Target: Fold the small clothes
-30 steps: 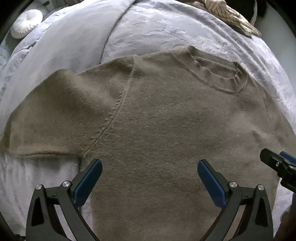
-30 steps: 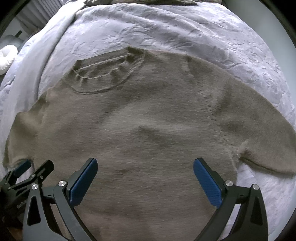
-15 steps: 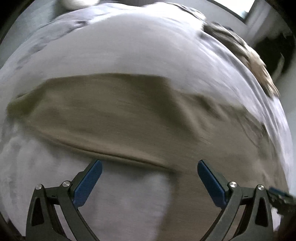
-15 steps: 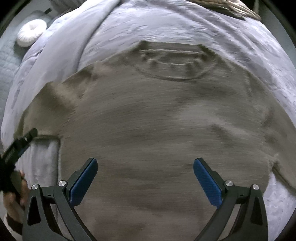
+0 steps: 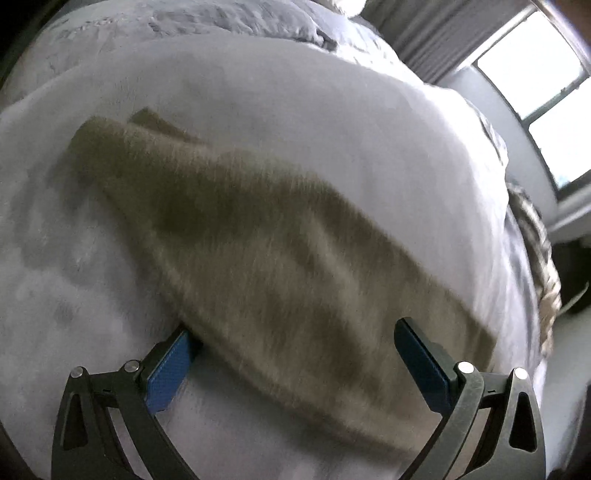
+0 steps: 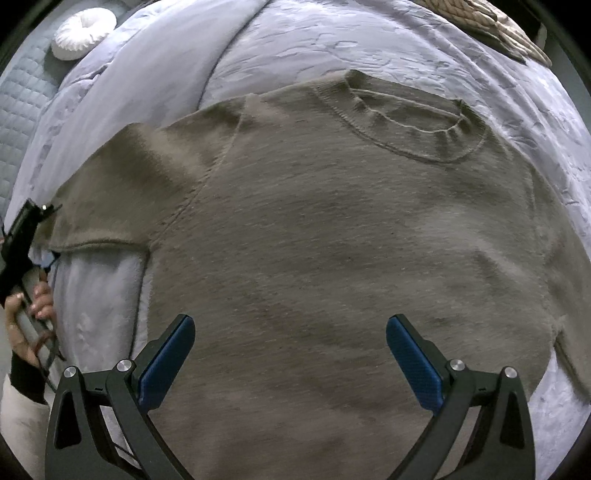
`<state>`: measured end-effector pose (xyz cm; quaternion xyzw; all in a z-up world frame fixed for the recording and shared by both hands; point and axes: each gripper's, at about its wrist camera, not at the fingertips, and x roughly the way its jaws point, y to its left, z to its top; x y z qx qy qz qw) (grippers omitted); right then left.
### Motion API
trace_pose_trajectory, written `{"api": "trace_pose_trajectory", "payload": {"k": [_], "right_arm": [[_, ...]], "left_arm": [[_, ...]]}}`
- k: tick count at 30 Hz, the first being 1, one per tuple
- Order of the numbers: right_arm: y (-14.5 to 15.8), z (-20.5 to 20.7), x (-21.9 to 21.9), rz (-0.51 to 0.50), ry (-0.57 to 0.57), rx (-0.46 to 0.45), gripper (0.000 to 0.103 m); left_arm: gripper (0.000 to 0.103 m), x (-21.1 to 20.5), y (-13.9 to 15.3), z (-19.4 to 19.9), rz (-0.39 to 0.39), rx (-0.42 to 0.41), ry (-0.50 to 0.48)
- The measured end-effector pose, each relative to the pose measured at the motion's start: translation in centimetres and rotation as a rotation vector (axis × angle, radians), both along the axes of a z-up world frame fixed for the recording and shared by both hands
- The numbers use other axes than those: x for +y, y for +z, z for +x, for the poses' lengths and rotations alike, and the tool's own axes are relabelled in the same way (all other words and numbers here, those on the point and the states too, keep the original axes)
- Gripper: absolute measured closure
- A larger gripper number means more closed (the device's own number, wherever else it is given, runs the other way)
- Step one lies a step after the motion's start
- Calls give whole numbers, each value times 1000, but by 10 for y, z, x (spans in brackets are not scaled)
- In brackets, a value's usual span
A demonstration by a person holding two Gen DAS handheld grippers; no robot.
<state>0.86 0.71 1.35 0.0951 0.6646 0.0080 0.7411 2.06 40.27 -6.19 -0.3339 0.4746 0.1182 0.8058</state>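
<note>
Left wrist view: left gripper point(image 5: 295, 363) jaws wide apart, blue pads point(image 5: 168, 373) straddling the sleeve point(image 5: 266, 258) of the brown sweater point(image 5: 332, 314). Left pad sits at or just under the sleeve's lower edge; contact can't be confirmed, frame is blurry. Sleeve runs diagonally from the jaws up to its cuff point(image 5: 107, 136) at upper left, lying on the pale grey bedding point(image 5: 332, 122). Window point(image 5: 543, 81) at upper right, woven tan throw point(image 5: 539, 258) along the right edge.

Right wrist view: right gripper point(image 6: 290, 360) jaws also spread wide, nothing between them, hovering over the lower body of the sweater point(image 6: 332, 258). Sweater lies flat and face up on the bedding point(image 6: 332, 40), ribbed collar point(image 6: 413, 122) toward the top, one short sleeve point(image 6: 122, 188) spread out left, the other reaching the right edge. At far left the left gripper point(image 6: 33, 218) is at that sleeve's end, held by a hand point(image 6: 29, 314). White round cushion point(image 6: 83, 31) top left, woven throw point(image 6: 491, 22) top right.
</note>
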Motion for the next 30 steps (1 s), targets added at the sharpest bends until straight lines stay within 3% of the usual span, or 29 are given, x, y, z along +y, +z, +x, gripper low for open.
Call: {"api": "trace_pose_trajectory", "payload": {"k": [2, 3, 4, 5, 6, 7, 13, 18, 24, 26, 30], "right_arm": [[-2, 0, 4, 4, 4, 4, 0], [-2, -1, 6, 8, 6, 4, 0], [-2, -1, 7, 13, 7, 4, 0], [-3, 0, 9, 16, 8, 3, 0], [-3, -1, 10, 22, 10, 1, 0], [-1, -2, 10, 28, 11, -1, 0], [3, -7, 9, 58, 5, -34, 0], [7, -14, -8, 82, -44, -64, 0], [20, -30, -56, 89, -163, -116, 0], [22, -38, -79, 88, -219, -124, 0], [17, -58, -124, 82, -326, -121, 0]], "left_arm": [[9, 4, 0, 1, -17, -28, 18], [29, 7, 1, 0, -20, -39, 20], [57, 7, 2, 0, -28, -43, 11], [72, 10, 2, 1, -50, -52, -4], [98, 13, 0, 3, -80, -69, -22], [97, 15, 0, 0, -106, -96, -37], [97, 7, 34, -14, -92, -213, -107], [97, -37, 82, 0, -44, -312, -282], [97, -157, 126, 16, -94, -396, -601], [97, -208, 128, 17, -128, -393, -719], [97, -315, 112, 16, -125, -342, -935]]}}
